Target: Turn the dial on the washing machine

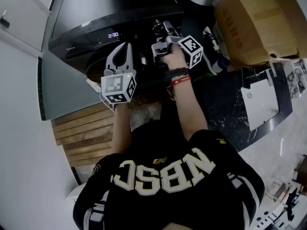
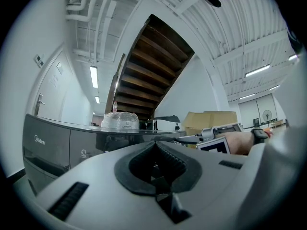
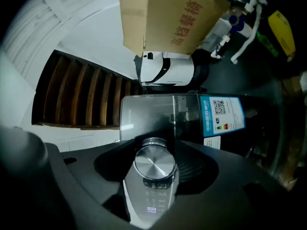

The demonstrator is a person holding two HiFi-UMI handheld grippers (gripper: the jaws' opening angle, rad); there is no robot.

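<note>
One dial is being grasped by the right gripper, a roll being needed next; left gripper being clenched empty.

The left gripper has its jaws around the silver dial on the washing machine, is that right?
No, it's the right gripper whose jaws are around the silver dial on the washing machine, as the right gripper view shows.

I see a round, brushed-metal dial standing proud of the dark washing machine's glossy front panel, facing me.
</note>
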